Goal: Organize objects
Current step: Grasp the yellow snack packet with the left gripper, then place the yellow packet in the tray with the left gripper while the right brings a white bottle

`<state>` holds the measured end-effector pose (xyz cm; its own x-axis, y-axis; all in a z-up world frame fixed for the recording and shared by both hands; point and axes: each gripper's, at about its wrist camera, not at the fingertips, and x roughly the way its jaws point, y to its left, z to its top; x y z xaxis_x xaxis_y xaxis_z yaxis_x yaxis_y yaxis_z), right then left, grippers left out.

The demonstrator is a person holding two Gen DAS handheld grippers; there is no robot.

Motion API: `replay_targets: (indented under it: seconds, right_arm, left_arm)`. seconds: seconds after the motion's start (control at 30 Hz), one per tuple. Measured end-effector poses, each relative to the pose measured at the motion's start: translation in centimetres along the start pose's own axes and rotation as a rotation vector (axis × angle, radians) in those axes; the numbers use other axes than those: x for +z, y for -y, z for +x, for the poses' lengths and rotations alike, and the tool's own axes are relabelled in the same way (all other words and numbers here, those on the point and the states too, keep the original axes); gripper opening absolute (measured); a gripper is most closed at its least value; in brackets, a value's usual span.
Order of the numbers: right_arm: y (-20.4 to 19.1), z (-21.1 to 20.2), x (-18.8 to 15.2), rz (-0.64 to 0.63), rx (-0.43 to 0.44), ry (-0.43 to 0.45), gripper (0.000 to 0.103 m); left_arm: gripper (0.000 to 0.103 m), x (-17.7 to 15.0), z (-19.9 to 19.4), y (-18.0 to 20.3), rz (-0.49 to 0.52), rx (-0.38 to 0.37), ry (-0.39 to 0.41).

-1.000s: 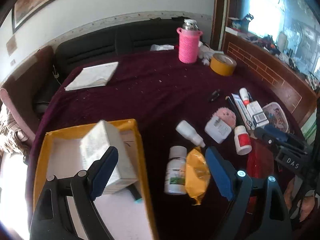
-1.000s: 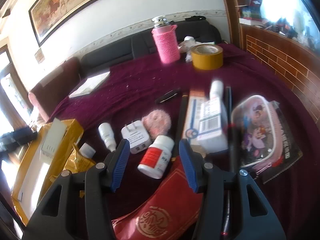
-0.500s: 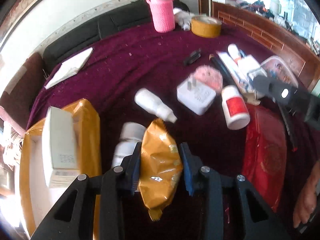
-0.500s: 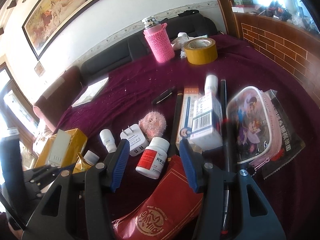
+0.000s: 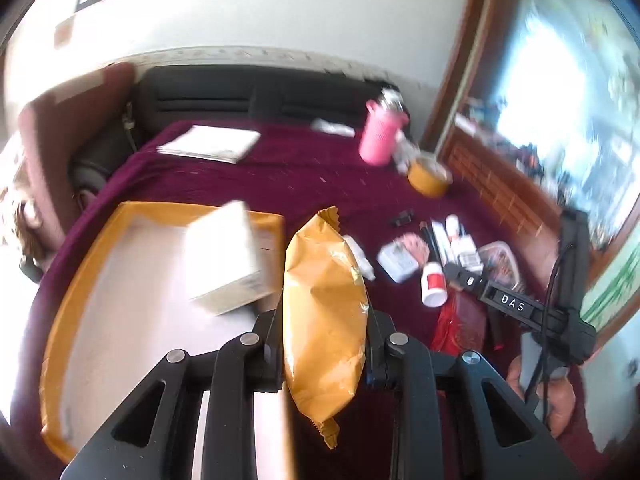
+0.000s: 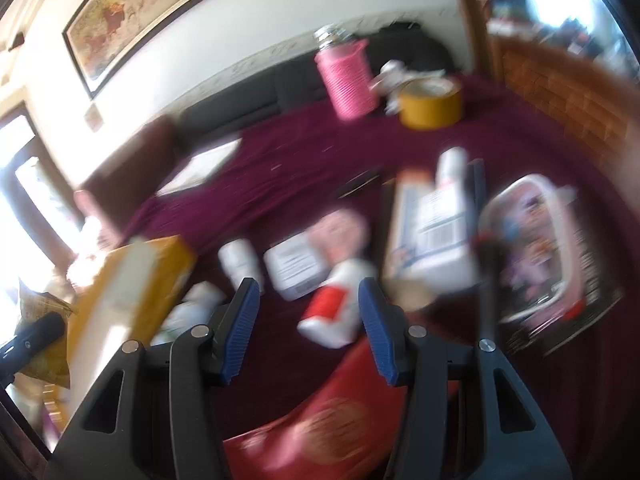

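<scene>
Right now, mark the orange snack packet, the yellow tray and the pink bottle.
Orange snack packet point(image 5: 324, 312): left wrist view, middle of its crinkled face.
Yellow tray point(image 5: 76, 280): left wrist view, left rim.
Pink bottle point(image 6: 349, 80): right wrist view, knitted sleeve's middle.

A home living room: a table point(image 5: 304, 176) under a maroon cloth, a black sofa point(image 5: 248, 96) against the wall just behind the table, a framed painting point(image 6: 148, 12) above the sofa, and a bright window point(image 5: 560, 92) to the table's right.
</scene>
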<state>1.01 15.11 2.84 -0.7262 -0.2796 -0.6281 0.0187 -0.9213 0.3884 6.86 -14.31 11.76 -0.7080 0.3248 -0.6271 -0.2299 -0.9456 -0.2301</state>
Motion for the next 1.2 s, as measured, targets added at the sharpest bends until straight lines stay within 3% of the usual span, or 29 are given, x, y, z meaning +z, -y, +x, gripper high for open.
replay_targets:
  seconds: [0.13,0.17,0.33,0.4,0.5,0.6,0.8,0.97,1.07,1.2]
  right_arm:
    - [-4.8,2.2,0.7,-0.014,0.186,-0.190,0.050]
    - [-6.0,3.5,0.8,-0.018,0.196,-0.249,0.050]
    - [-10.0,9.8,0.5,-0.070,0.008,-0.382,0.050]
    - [-10.8,11.7,0.4,-0.072,-0.059,-0.387,0.049]
    - [-11.3,13.2,-0.3,-0.083,-0.145,-0.408,0.032]
    - [-11.7,12.7,-0.8,-0.115,-0.183,-0.380,0.032]
    - [-10.6,8.1,-0.2,-0.026,-0.030,-0.342,0.032]
    - [-13.5,4.5,2.0,-0.032,0.151,-0.297,0.032]
    - [-17.0,6.1,2.7,-0.039,0.241,-0.344,0.032]
    - [-21.6,10.2,1.9,-0.051,0.286,-0.428,0.032]
  left_arm:
    - [0.023,-0.8,-2.5,-4.1,-0.057,0.041,0.027]
    - [0.023,-1.1,-2.8,-5.1,-0.075,0.043,0.031]
    - [0.023,-2.5,-3.7,-9.6,-0.145,0.056,0.043]
    - [0.023,-3.1,-3.9,-11.1,-0.159,0.071,0.042]
    - [0.023,-3.6,-3.6,-12.7,-0.167,0.085,0.034]
    - [0.023,-4.0,-3.2,-14.0,-0.183,0.082,0.023]
    - [0.023,-3.0,-2.7,-15.5,-0.183,0.067,0.005]
    - [0.023,0.1,-1.3,-15.3,-0.103,0.096,-0.006]
    - [0.023,2.3,1.0,-15.9,-0.071,0.092,-0.048]
    - [0.023,4.5,6.0,-17.6,-0.081,0.088,-0.140]
